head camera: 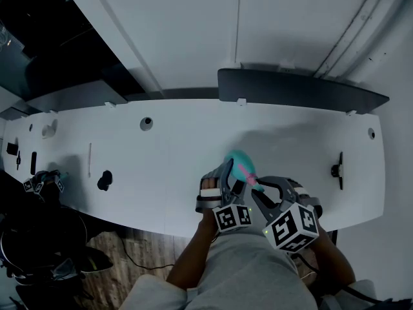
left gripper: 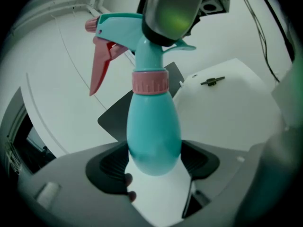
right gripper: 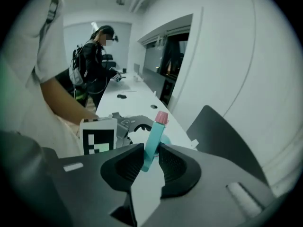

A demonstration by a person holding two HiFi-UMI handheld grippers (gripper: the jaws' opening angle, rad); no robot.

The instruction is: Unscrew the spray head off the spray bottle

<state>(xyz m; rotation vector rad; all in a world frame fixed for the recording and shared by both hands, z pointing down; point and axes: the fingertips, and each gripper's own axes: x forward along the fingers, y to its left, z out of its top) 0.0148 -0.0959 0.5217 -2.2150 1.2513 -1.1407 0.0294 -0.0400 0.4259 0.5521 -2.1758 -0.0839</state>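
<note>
A teal spray bottle (head camera: 239, 161) with a pink collar (left gripper: 150, 82) and pink trigger (left gripper: 101, 64) is held over the white table (head camera: 181, 154), near its front edge. My left gripper (left gripper: 154, 163) is shut on the rounded bottle body (left gripper: 154, 131), with a pad on each side. In the head view the left gripper (head camera: 227, 177) sits just left of my right gripper (head camera: 261, 187). My right gripper (right gripper: 150, 162) is shut on the teal spray head (right gripper: 152, 144), whose pink nozzle (right gripper: 162, 117) sticks out beyond the jaws. The left gripper view shows the right gripper (left gripper: 173, 13) clamped over the spray head (left gripper: 128, 25).
A dark panel (head camera: 297, 89) stands along the table's back edge. A small black tool (head camera: 336, 169) lies at the right, a black lump (head camera: 104, 180) at the left. Another person (right gripper: 97, 63) stands at the table's far end.
</note>
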